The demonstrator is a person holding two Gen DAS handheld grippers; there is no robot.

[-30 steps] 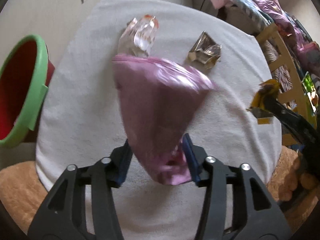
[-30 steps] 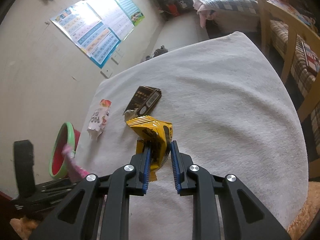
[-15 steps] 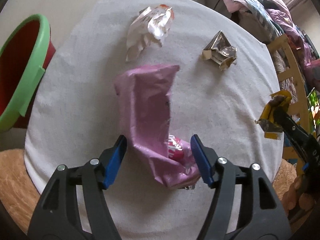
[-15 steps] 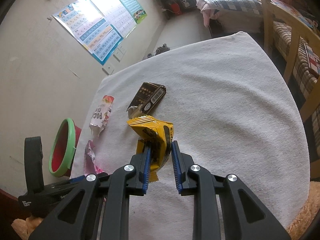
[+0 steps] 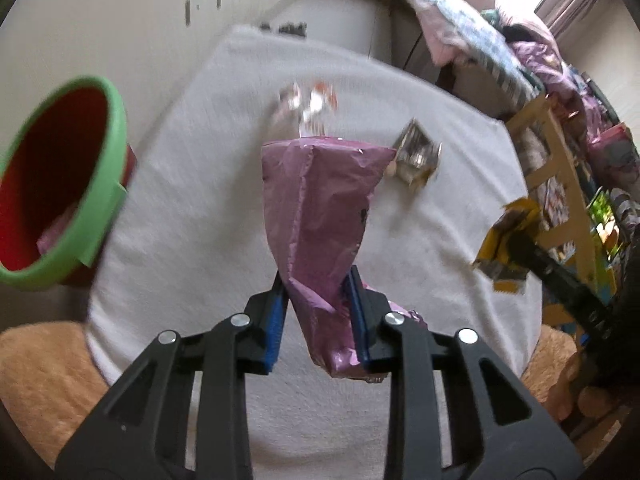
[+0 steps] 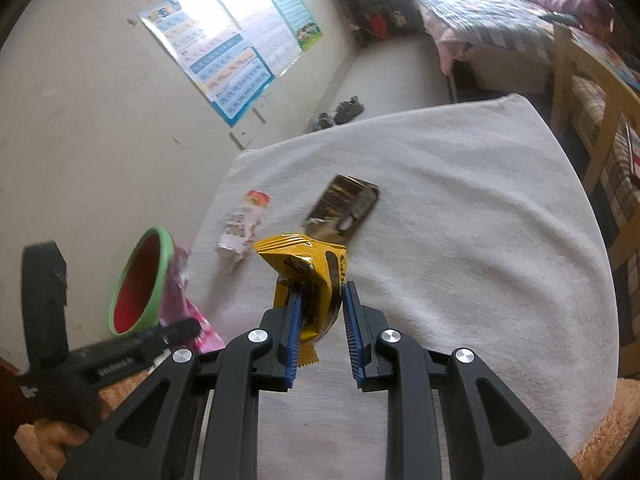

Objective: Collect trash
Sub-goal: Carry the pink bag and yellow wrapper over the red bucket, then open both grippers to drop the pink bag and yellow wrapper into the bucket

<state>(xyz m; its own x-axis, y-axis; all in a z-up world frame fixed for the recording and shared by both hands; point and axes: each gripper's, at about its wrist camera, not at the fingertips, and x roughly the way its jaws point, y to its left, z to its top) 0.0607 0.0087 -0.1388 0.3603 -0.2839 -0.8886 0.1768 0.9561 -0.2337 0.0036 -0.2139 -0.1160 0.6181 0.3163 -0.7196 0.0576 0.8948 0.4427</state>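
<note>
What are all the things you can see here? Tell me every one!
pink wrapper: one, pink, pinched in the left gripper, lifted over the cloth
yellow wrapper: one, yellow and black, pinched in the right gripper
silver wrapper: one, white-silver with orange top, lying on the cloth
dark wrapper: one, dark brown and gold, lying on the cloth
bin: one, green rim, red inside, beside the cloth's edge
white cloth: one, covering the table
posters: several, blue and white, on the wall
bed: one, checked cover, far back
left gripper: black, blue pads, just closed on the pink wrapper
right gripper: black, blue pads
</note>
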